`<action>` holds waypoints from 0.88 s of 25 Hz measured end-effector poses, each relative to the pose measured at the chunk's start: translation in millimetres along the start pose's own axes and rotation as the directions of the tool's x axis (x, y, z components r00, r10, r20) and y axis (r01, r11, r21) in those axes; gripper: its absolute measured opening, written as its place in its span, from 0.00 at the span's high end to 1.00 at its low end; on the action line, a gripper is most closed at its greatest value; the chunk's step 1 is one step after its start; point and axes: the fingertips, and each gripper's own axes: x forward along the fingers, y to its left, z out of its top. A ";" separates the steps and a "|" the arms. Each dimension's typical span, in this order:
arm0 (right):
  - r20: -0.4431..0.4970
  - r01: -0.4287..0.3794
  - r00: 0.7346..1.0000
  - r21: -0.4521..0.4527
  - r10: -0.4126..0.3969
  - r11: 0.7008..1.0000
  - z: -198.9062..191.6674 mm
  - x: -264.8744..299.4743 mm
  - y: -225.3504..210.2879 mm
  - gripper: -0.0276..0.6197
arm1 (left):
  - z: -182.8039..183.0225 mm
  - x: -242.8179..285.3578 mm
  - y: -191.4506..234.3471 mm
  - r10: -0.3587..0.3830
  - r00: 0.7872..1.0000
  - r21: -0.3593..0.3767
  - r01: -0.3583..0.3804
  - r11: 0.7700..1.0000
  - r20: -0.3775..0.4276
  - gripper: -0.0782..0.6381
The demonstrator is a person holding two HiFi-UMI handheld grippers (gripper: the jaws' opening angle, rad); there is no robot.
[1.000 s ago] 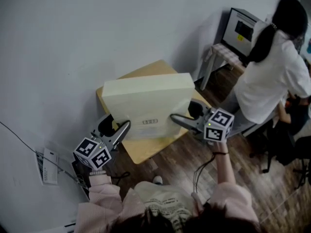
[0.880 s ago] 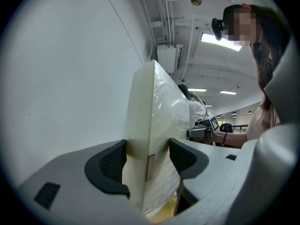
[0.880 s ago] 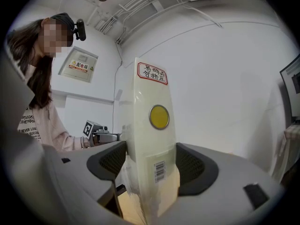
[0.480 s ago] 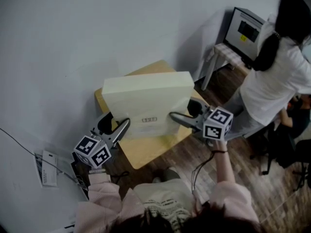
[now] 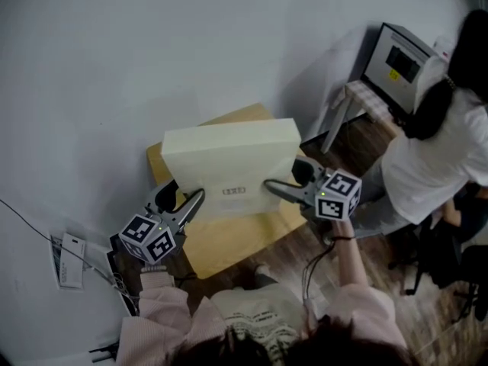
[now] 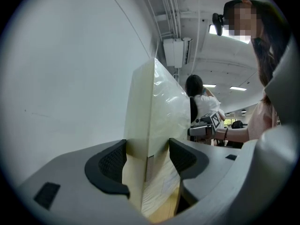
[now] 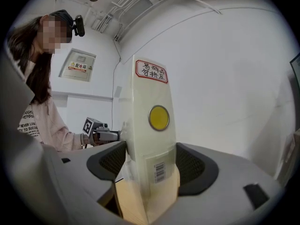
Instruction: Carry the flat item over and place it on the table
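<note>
A flat cream box wrapped in clear film hangs on edge, tilted, above a small wooden table. My left gripper is shut on its lower left edge. My right gripper is shut on its lower right edge. In the left gripper view the box stands between the dark pads of the left gripper. In the right gripper view the box shows a red-framed label, a yellow round sticker and a barcode, and the right gripper clamps it. The tabletop shows below.
A white wall stands right behind the table. To the right a person in a white shirt sits at a monitor on a small white stand. Cables and a power strip lie on the floor at left.
The box and both grippers have kept their grip and drifted slightly further over the table. The seated person has slid toward the right edge of the head view.
</note>
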 end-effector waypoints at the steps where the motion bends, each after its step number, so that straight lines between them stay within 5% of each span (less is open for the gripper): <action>1: -0.005 -0.008 1.000 0.001 0.008 1.000 -0.1 0.4 -6.8 0.43 | -0.6 5.7 0.8 0.008 1.000 -0.004 -0.008 1.000 -0.002 0.49; 13: -0.023 -0.098 0.995 0.015 0.098 0.995 -16.8 18.0 -53.2 0.43 | -16.2 39.7 18.8 0.084 0.996 -0.023 -0.085 0.996 -0.029 0.49; 22: 0.009 -0.091 0.996 0.027 0.091 0.995 -38.4 31.3 -73.8 0.43 | -39.4 55.9 37.8 0.086 0.993 -0.058 -0.091 0.994 -0.084 0.49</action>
